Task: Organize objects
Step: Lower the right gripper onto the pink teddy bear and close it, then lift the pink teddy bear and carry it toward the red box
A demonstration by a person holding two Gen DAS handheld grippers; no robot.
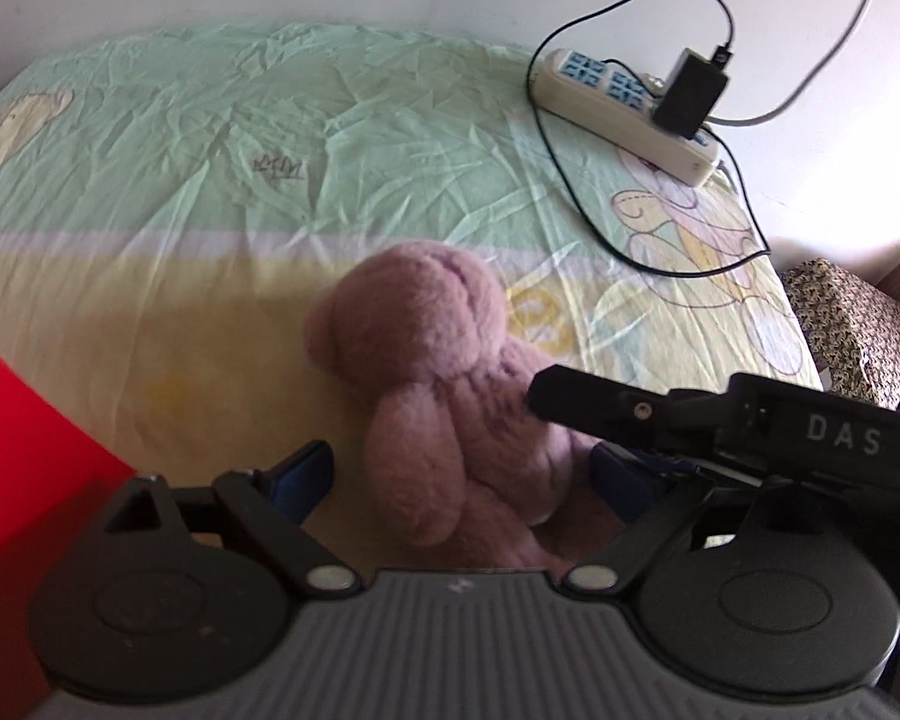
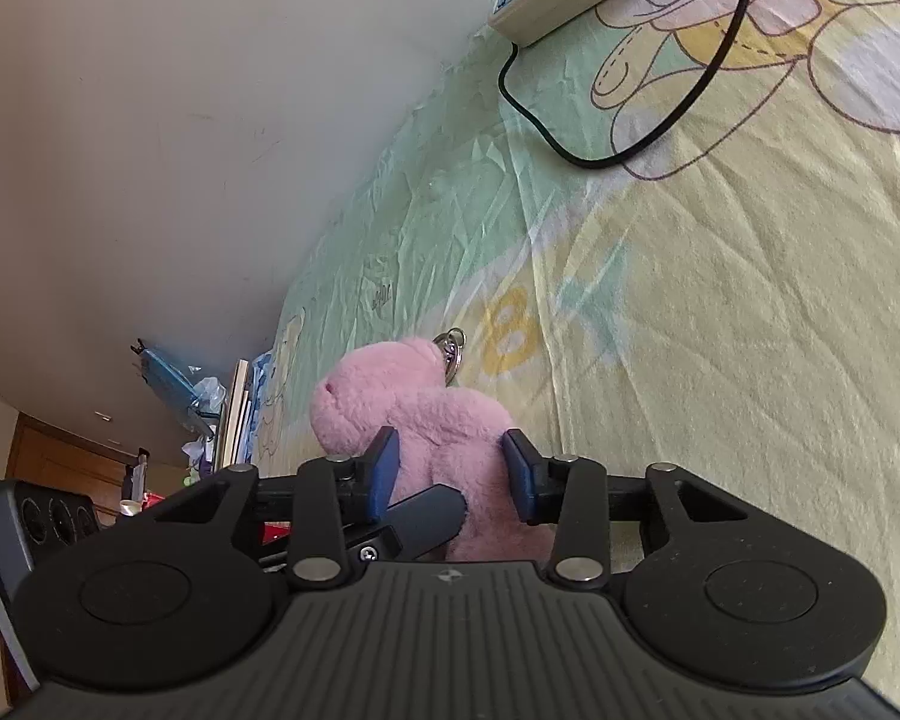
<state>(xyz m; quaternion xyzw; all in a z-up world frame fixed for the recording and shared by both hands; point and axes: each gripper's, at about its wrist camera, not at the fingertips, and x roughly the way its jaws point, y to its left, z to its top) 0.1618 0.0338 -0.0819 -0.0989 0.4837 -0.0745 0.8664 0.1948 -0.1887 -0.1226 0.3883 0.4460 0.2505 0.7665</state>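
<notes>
Nearest us in both wrist views sits the bear [image 1: 444,396], a small pink plush on the bed [image 1: 210,192], and both our tongs are around it. Our right tongs [image 2: 453,468] have their blue pads [image 2: 383,468] pressed into its body on either side, so we judge them clamped on it. Our left tongs [image 1: 462,474] stand wide apart, one pad on each side of the bear's lower half, not touching it as far as we can tell. One finger of the right tongs crosses the left view and presses the bear's flank. We judge the bear light, soft and squashy, not fragile and unlikely to slip. Its thick torso is the best hold; the limbs would flop. A key ring [image 2: 452,349] at its head could snag the sheet
</notes>
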